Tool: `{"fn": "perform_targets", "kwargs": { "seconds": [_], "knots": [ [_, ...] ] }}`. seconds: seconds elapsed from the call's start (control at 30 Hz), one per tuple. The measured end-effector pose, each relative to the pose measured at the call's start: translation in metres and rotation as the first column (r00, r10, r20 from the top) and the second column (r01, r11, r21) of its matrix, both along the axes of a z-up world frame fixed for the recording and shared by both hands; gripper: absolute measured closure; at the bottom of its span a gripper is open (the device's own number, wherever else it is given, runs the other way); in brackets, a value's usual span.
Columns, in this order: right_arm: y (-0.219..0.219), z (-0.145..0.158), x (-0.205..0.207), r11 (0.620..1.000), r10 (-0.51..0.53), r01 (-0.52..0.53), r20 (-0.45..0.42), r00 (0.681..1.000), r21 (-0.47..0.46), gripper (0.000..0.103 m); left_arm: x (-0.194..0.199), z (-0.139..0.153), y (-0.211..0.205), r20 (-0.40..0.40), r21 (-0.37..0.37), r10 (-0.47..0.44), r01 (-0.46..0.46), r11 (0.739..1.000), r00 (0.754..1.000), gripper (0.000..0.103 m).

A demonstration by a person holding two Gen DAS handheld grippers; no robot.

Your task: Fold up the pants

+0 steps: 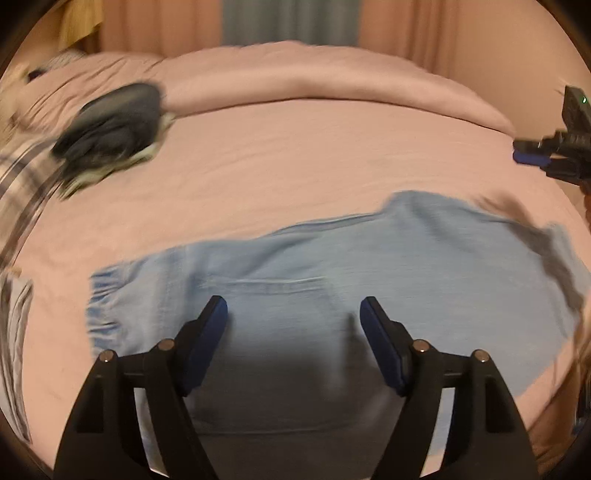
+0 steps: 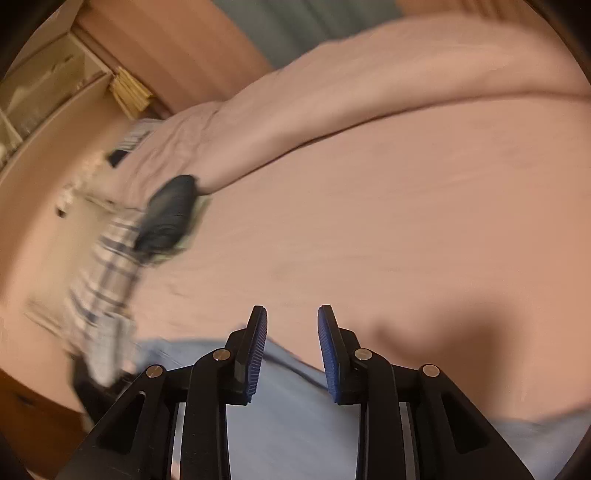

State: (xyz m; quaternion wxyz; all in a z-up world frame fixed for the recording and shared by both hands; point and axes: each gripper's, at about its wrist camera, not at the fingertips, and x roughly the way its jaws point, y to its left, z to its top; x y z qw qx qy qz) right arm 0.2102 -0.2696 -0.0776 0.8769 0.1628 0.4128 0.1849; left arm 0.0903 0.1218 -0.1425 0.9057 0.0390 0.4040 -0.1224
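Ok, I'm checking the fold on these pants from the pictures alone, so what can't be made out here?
- Pants, left wrist view: near part hidden behind the left gripper and its shadow; right end smeared by blur.
- Pants, right wrist view: mostly covered by the right gripper.
- Dark pile: too blurred to identify.
- Plaid cloth: blurred, cut by the edge.

Matt light-blue denim pants [image 1: 295, 266] on a smooth pink cotton sheet [image 1: 295, 155].

We are in a home bedroom. Ahead of the fingers we see a bed [image 1: 295, 155] under a pink sheet, a folded duvet [image 1: 332, 77] beyond, and curtains [image 1: 288, 22] behind it.
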Motion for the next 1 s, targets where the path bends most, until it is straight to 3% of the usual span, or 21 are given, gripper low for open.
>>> {"fn": "perform_targets", "kwargs": {
  "seconds": [0.07,0.17,0.37,0.4,0.5,0.53,0.6,0.73,0.83,0.87,0.93,1.0],
  "knots": [
    [-0.024,0.002,-0.032,0.993,-0.056,0.059,0.029,0.998,-0.098,0.075,0.0,0.006,-0.023,0.0,-0.024,-0.067,0.067,0.997,0.998,0.028],
    [-0.042,-0.008,-0.071,0.954,-0.135,0.145,0.057,0.989,-0.262,0.075,0.007,0.012,-0.069,-0.008,-0.047,-0.176,0.175,0.983,0.984,0.028],
    [-0.027,-0.054,-0.084,0.934,-0.056,0.06,0.022,0.998,-0.352,0.075,0.045,0.0,-0.172,-0.083,-0.121,-0.371,0.36,0.925,0.925,0.028],
    [-0.024,-0.06,-0.08,0.93,-0.048,0.053,0.025,0.999,-0.365,0.075,0.048,-0.004,-0.184,-0.084,-0.104,-0.375,0.366,0.925,0.923,0.028],
    [-0.03,-0.074,-0.068,0.877,-0.097,0.12,0.073,0.993,-0.465,0.075,0.074,-0.029,-0.209,-0.111,0.057,-0.297,0.304,0.951,0.948,0.03],
    [-0.043,-0.075,-0.066,0.886,-0.103,0.131,0.087,0.991,-0.445,0.078,0.082,-0.033,-0.208,-0.115,0.048,-0.279,0.286,0.957,0.953,0.029],
    [-0.065,-0.074,-0.061,0.902,-0.141,0.164,0.088,0.986,-0.399,0.103,0.092,-0.03,-0.204,-0.094,0.034,-0.25,0.254,0.967,0.964,0.029],
    [-0.101,-0.056,-0.061,0.855,-0.308,0.333,0.126,0.943,-0.397,0.103,0.102,-0.023,-0.189,-0.091,0.056,-0.179,0.184,0.981,0.98,0.029],
    [-0.114,-0.04,-0.083,0.897,-0.305,0.332,0.134,0.943,-0.293,0.103,0.087,-0.016,-0.172,-0.084,0.048,-0.172,0.176,0.983,0.981,0.031],
    [-0.113,-0.037,-0.092,0.907,-0.287,0.313,0.13,0.949,-0.282,0.102,0.08,-0.014,-0.167,-0.09,0.037,-0.184,0.188,0.981,0.979,0.031],
    [-0.105,-0.036,-0.107,0.929,-0.24,0.263,0.117,0.964,-0.259,0.085,0.062,-0.014,-0.157,-0.096,0.018,-0.216,0.218,0.976,0.972,0.03],
    [-0.101,-0.041,-0.123,0.95,-0.186,0.208,0.11,0.976,-0.234,0.052,0.048,-0.019,-0.148,-0.105,0.018,-0.247,0.251,0.968,0.963,0.028]
  ]
}}
